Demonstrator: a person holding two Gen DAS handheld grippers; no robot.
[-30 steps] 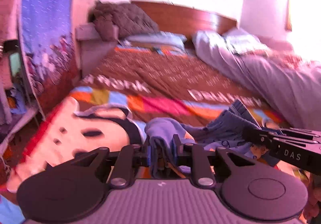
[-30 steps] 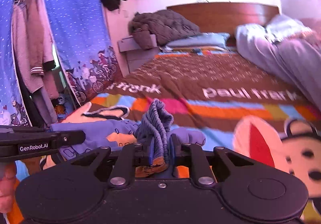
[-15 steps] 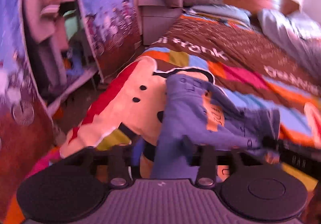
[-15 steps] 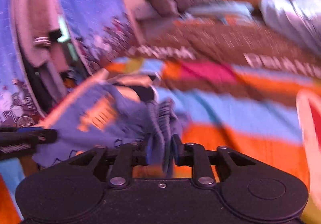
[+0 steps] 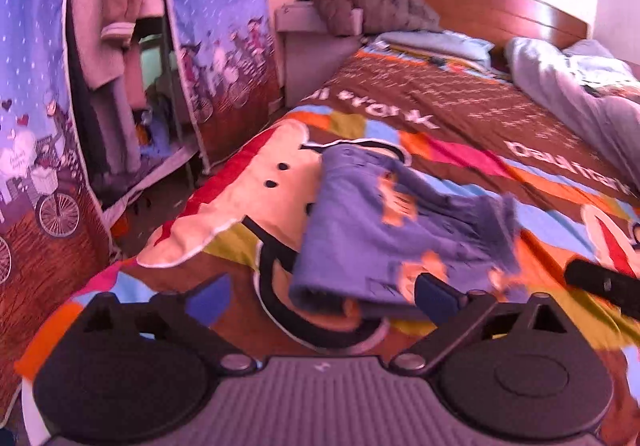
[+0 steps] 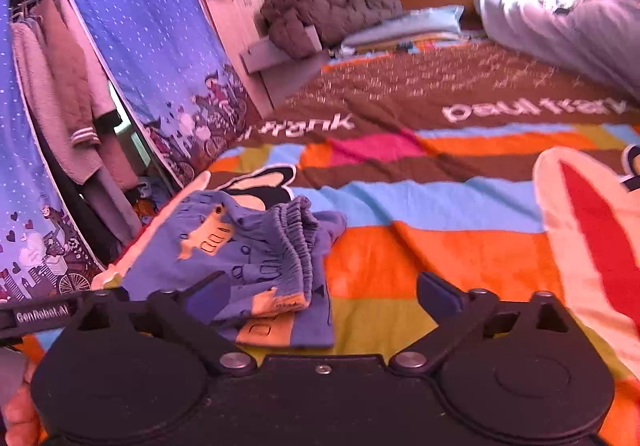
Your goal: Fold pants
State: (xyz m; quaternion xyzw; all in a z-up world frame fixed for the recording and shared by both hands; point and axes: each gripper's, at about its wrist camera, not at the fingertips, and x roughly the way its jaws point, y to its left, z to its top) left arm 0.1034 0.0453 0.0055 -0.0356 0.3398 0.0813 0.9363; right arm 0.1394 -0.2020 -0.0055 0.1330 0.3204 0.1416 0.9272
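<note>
Since a second ago, both grippers have let go of the small blue cotton pants with orange cartoon prints [image 5: 384, 230]: then each clamped a bunched fold of the fabric, and now the garment lies dropped on the bed. The left gripper [image 5: 320, 292] has just been opening and stands spread wide, its blue pads clear of the cloth, with the near folded edge of the pants lying between and just beyond its fingers. The right gripper [image 6: 320, 292] has likewise just been opening and is fully released; the gathered elastic waistband [image 6: 296, 242] sits between its fingers, nearer the left one, pressed by neither pad. The pants rest folded in a loose stack on the brightly striped bedspread with a cartoon monkey print [image 6: 440, 254], near the bed's left edge and close to the blue dotted fabric wardrobe [image 6: 132, 26]. A dark quilted jacket [image 5: 368, 2] is heaped by the wooden headboard [image 5: 500, 6].
</note>
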